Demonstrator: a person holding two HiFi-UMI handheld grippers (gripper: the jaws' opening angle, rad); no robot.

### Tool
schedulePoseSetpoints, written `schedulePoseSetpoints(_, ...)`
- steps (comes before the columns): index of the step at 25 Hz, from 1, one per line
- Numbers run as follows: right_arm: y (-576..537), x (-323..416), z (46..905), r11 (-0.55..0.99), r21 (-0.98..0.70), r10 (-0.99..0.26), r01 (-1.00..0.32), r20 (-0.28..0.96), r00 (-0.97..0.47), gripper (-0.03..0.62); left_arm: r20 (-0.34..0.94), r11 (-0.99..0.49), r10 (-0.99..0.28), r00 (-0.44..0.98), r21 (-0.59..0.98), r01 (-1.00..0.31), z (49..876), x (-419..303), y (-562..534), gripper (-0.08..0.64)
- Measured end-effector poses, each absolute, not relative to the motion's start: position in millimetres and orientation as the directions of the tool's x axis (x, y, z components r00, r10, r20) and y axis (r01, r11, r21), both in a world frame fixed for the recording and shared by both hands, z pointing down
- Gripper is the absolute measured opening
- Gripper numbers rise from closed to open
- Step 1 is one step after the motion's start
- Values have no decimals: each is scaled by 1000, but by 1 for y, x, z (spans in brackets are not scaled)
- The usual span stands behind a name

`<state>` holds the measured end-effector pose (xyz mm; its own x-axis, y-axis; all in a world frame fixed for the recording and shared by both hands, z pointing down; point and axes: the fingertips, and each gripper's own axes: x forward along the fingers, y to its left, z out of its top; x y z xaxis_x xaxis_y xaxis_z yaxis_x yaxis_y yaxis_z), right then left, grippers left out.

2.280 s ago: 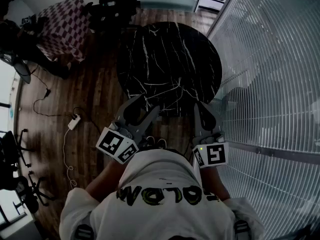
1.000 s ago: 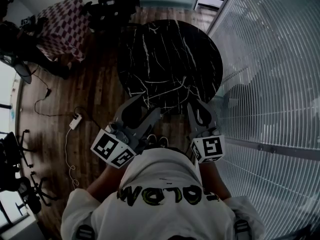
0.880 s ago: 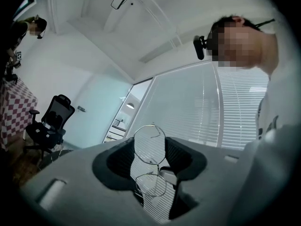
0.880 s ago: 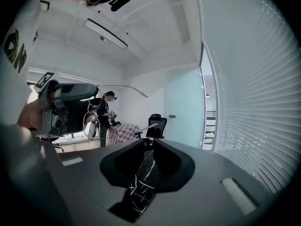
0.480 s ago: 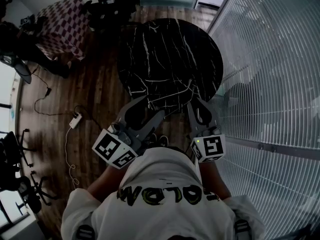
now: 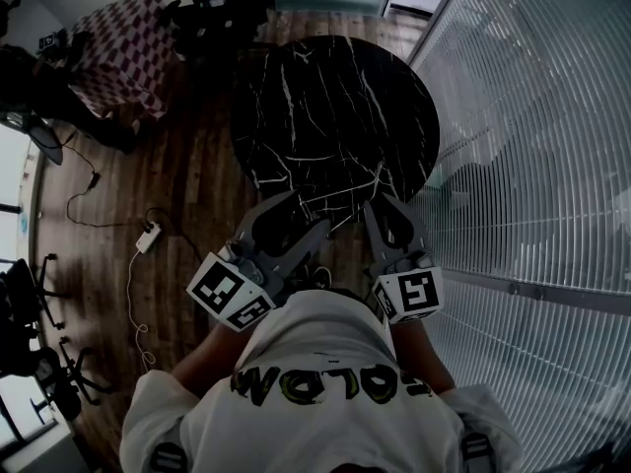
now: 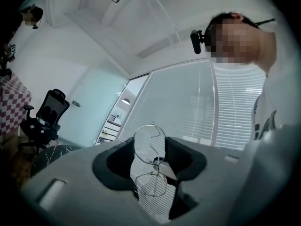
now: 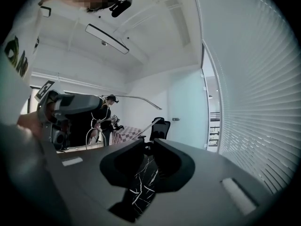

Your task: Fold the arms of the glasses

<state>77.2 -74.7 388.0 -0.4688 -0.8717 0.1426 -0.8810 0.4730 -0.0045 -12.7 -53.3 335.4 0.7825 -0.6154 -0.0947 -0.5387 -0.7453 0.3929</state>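
Pinching thin wire-framed glasses [image 7: 151,161] in left gripper [image 7: 149,147] jaws near black marble counter [image 6: 335,97]; right gripper [image 8: 146,142] jaws closed on one outstretched arm [image 8: 151,126]; folding seemingly just starting.

Your left gripper [image 7: 150,147] clamps the wire-rimmed glasses [image 7: 149,186] between its jaws, turned on end with one lens above the other, window blinds [image 7: 235,107] behind them.

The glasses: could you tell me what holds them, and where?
The left gripper clamps the glasses by the wire frame near the bridge; the right gripper seems to pinch the end of one arm.
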Motion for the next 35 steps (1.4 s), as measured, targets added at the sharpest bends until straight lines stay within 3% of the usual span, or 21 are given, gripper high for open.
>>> schedulePoseSetpoints(35, -53, 17, 378, 622, -24, -776, -783, 109, -621, 63, -82, -748, -611, 787, 387, -540, 342, -12, -52, 207)
